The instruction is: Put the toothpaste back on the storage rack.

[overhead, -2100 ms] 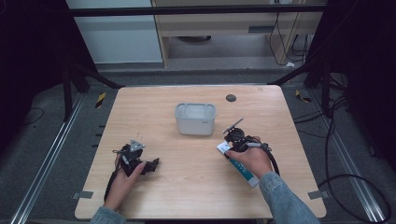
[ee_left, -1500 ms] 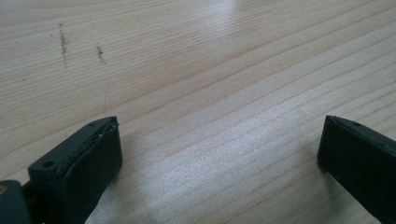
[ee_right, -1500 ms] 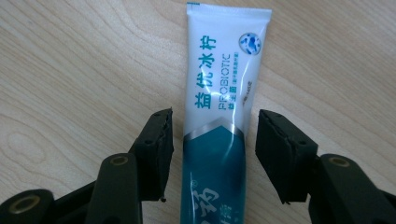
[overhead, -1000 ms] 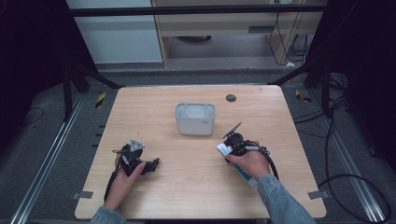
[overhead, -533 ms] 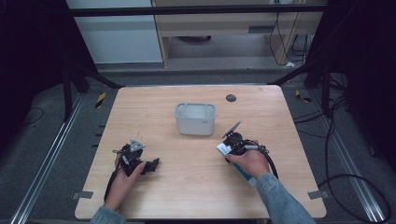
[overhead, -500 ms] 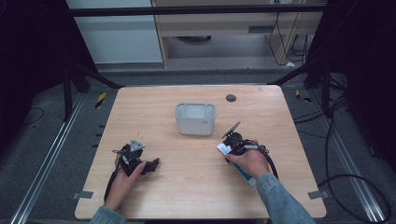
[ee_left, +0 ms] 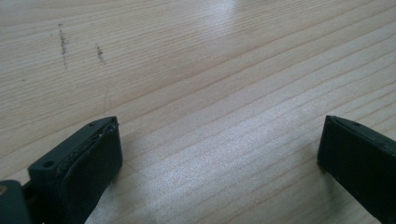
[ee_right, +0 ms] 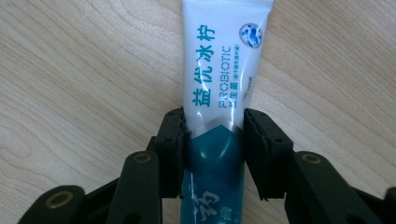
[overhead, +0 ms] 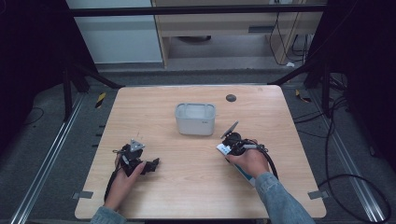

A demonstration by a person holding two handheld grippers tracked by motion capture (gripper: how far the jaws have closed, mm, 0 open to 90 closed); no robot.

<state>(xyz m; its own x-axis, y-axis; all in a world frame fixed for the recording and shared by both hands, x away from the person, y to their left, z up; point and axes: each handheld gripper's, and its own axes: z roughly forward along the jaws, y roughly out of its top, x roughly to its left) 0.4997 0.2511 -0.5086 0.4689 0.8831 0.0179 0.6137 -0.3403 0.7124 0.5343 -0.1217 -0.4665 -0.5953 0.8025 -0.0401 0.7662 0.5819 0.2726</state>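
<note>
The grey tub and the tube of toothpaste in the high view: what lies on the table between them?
Nothing lies there. In the high view, bare wood separates the grey tub from the tube of toothpaste, which the right gripper holds in its jaws.

In the right gripper view, the lower end of the toothpaste tube is cut off by the bottom edge at 6 o'clock, behind the right tool, so its cap cannot be seen. In the high view, the person's right hand covers most of this tube. The inside of the grey container is too small to tell. The dark round thing at 1 o'clock from it is too small to name. In the left gripper view, the picture's edges cut off both jaws of the left tool.
</note>
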